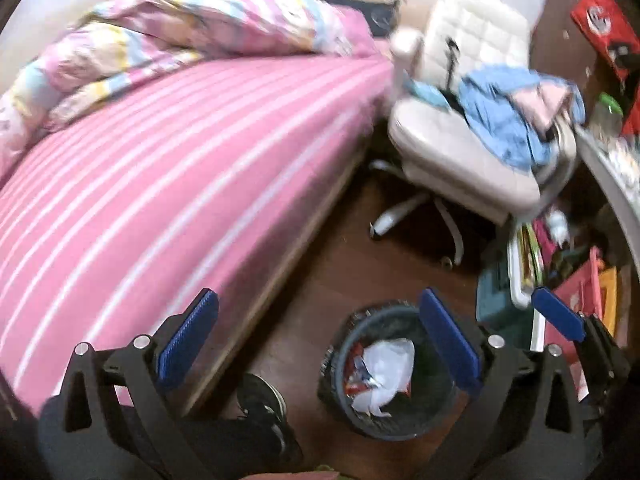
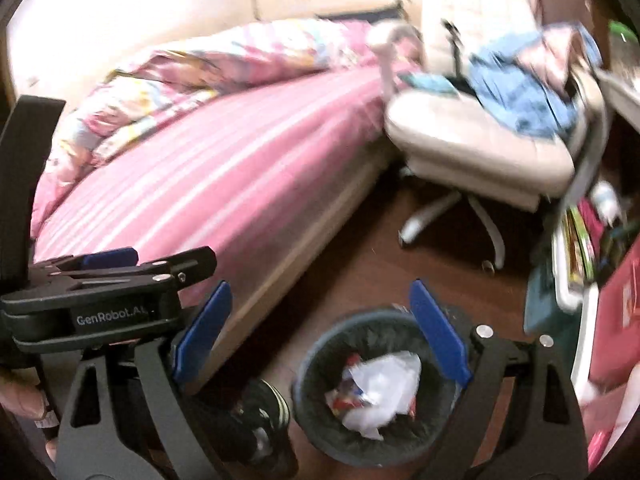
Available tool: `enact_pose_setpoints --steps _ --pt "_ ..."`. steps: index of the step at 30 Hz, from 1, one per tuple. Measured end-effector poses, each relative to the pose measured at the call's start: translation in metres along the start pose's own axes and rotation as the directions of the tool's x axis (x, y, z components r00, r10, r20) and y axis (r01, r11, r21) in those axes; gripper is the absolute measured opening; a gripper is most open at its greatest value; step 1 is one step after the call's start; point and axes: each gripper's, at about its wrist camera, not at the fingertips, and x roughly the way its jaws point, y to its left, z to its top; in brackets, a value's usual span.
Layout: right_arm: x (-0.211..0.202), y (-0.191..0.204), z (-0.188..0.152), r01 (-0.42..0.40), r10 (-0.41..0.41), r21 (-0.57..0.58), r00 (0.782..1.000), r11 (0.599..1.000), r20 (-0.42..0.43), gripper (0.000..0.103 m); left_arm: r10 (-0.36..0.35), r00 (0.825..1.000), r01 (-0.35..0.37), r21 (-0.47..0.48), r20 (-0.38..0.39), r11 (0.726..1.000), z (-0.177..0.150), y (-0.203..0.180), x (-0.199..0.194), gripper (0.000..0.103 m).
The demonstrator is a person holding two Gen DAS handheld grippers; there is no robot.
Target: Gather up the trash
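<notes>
Pink-striped bed [image 1: 168,168] filled nine o'clock. Both claws, left claw [image 1: 320,340] and right claw [image 2: 320,328], were held apart and empty. At six o'clock the bin [image 1: 384,368] held the trash [image 1: 384,376]; it could be knocked over by a careless claw.

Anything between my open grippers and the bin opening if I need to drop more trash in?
Nothing visible. The bin stands open on the floor below both grippers, left gripper and right gripper, both empty. A shoe lies beside it, not over it.
</notes>
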Motion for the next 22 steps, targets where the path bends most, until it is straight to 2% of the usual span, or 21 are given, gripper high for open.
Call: enact_pose_setpoints --steps 7,15,22 --pt "-0.027 0.053 0.037 -0.101 0.105 -0.076 0.993 0.992 0.053 0.092 0.075 0.994 -0.065 -0.122 0.077 0.99 0.015 0.056 -0.065 0.097" --pt "-0.05 0.149 0.077 -0.201 0.217 -0.182 0.974 0.963 0.071 0.093 0.153 0.974 -0.113 -0.232 0.164 0.966 0.011 0.117 -0.118 0.097" --pt "-0.062 0.223 0.098 -0.27 0.287 -0.27 0.957 0.924 0.026 0.094 0.243 0.96 -0.174 -0.386 0.138 0.906 -0.016 0.175 -0.145 0.097"
